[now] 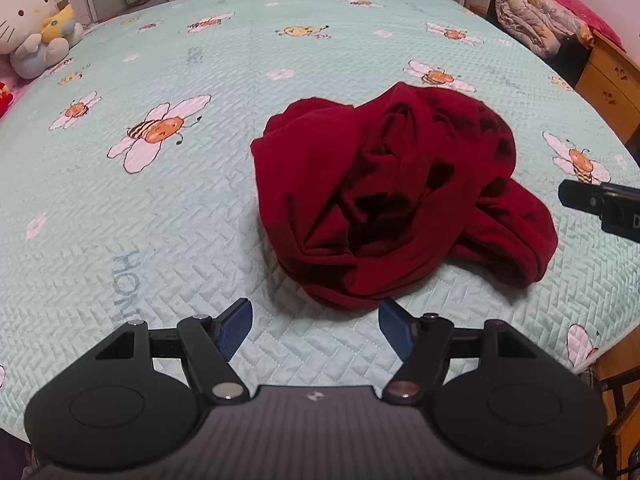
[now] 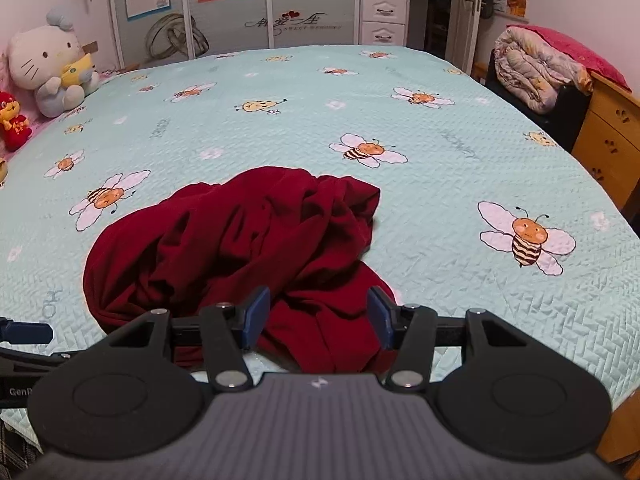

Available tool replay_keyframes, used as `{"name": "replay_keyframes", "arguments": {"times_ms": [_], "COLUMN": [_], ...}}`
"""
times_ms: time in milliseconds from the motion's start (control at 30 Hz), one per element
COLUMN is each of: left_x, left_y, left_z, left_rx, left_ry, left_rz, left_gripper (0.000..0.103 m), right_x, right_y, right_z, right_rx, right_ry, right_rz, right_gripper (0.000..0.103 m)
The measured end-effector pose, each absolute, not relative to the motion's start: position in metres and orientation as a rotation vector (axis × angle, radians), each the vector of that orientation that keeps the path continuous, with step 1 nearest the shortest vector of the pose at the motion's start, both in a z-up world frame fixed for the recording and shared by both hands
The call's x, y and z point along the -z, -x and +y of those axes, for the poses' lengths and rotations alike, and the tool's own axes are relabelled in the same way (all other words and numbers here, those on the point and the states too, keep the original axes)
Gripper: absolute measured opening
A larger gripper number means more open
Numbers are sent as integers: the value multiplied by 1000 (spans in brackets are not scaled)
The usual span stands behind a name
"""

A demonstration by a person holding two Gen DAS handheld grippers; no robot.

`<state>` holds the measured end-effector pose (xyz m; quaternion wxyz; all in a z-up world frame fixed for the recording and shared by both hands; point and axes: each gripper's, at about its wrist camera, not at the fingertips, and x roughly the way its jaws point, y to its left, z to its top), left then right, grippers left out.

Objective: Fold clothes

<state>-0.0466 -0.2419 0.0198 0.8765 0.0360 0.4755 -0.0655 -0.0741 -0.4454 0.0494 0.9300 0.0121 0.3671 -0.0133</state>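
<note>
The fingers of the left gripper point(image 1: 315, 330) are spread wide and hold nothing. The right gripper point(image 2: 317, 317) is spread wide too, with cloth showing between its blue pads, but not pinched. The red garment point(image 1: 384, 196) sits in a crumpled heap on the bee bedspread point(image 1: 120, 200), near the front edge. From the left gripper it is at about 1 o'clock. It looks soft, light and floppy, so it should droop when lifted. A good place to grab is a loose outer edge or corner.

Dark red garment point(image 2: 240, 248) near edge hidden behind right gripper point(image 2: 316, 320), garment type unclear
</note>
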Motion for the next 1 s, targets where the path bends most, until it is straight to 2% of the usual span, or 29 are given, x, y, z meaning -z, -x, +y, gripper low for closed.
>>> {"name": "replay_keyframes", "arguments": {"times_ms": [400, 533, 733, 1000], "left_x": [-17, -12, -6, -2], "left_y": [37, 28, 20, 13], "left_z": [-236, -239, -245, -258], "left_rx": [88, 84, 77, 63], "left_ry": [-80, -100, -109, -164], "left_rz": [993, 1042, 1081, 1107], "left_gripper": [74, 75, 75, 75], "right_x": [-46, -42, -19, -9], "right_y": [65, 59, 41, 39], "right_z": [-428, -430, -462, -465], "right_rx": [12, 10, -107, -79], "right_ry": [10, -7, -255, -229], "right_rz": [771, 800, 948, 955], "right_gripper": [54, 54, 55, 55]}}
